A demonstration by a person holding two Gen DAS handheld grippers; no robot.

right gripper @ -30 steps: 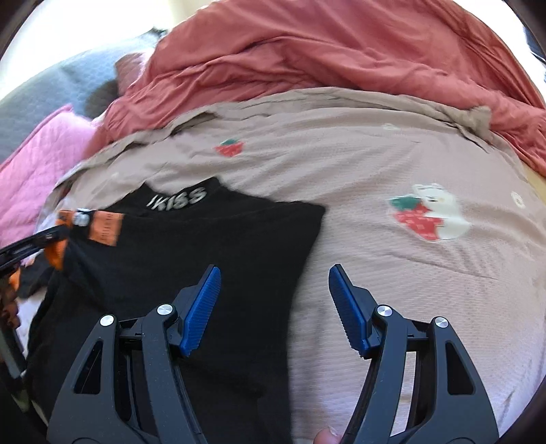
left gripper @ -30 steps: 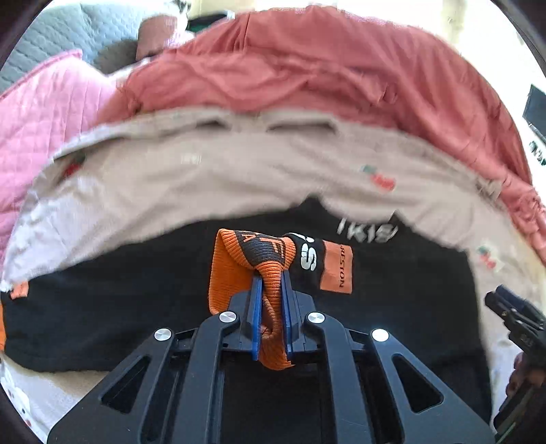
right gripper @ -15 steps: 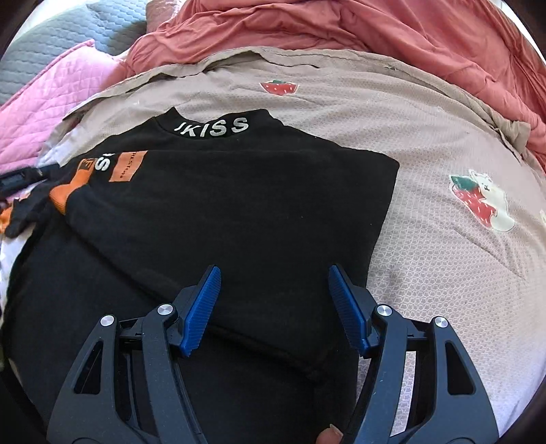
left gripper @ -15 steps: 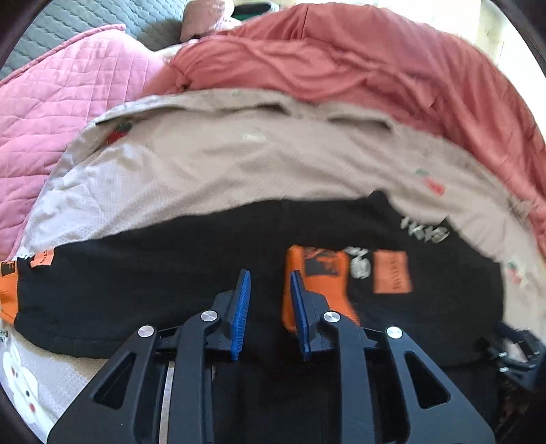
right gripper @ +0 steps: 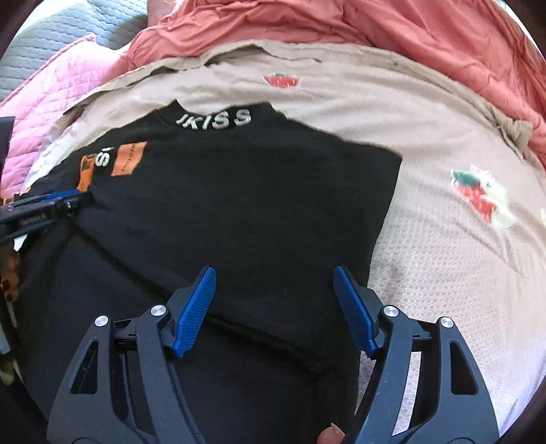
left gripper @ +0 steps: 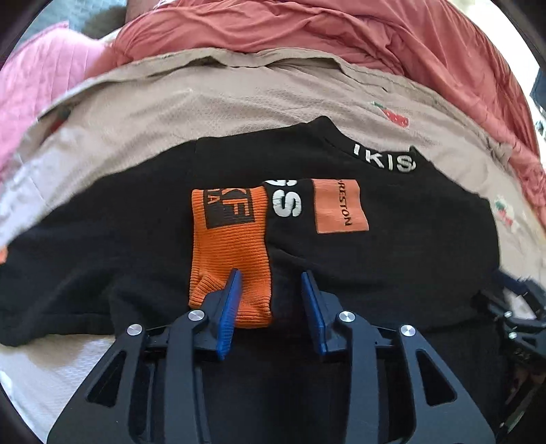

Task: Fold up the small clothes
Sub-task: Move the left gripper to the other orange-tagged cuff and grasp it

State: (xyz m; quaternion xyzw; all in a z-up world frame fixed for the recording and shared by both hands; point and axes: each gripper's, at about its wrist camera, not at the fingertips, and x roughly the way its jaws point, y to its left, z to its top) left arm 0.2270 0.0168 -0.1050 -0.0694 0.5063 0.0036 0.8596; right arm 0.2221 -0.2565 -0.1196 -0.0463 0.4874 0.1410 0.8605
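Released since a second ago, the orange ribbed cuff (left gripper: 230, 252) no longer hangs pinched between the blue pads of the left gripper (left gripper: 269, 293); it now lies flat on the black sweater (left gripper: 392, 259), at the end of a sleeve folded across the chest. The left gripper's jaws are opening, and they press on nothing: the cuff's near end lies under and beside one pad (left gripper: 230, 307), with black fabric showing in the gap.

The sweater lies spread on a beige sheet (right gripper: 426, 256) printed with strawberries (right gripper: 281, 80). Its collar, lettered "IKISS" in white (right gripper: 215, 119), points away from both cameras. Just below the collar, on the folded sleeve, sit an orange patch (left gripper: 341, 206) and large white letters, with the cuff beside them on the side away from the patch. In the right wrist view the sweater's far side edge runs straight, with sheet bare beyond it.

The right gripper (right gripper: 274, 302) hovers over the sweater's lower body, jaws wide and opening a little, nothing between its pads but the flat black cloth beneath. From that view the left gripper (right gripper: 73, 198) shows at the sweater's sleeve side, near the orange patch.

Beyond the sweater's collar, a rumpled salmon-red blanket (left gripper: 341, 30) heaps along the sheet's far edge, and a pink quilted cover (right gripper: 54, 85) lies off the sheet's corner on the sleeve side, with grey quilting (right gripper: 68, 24) behind it.
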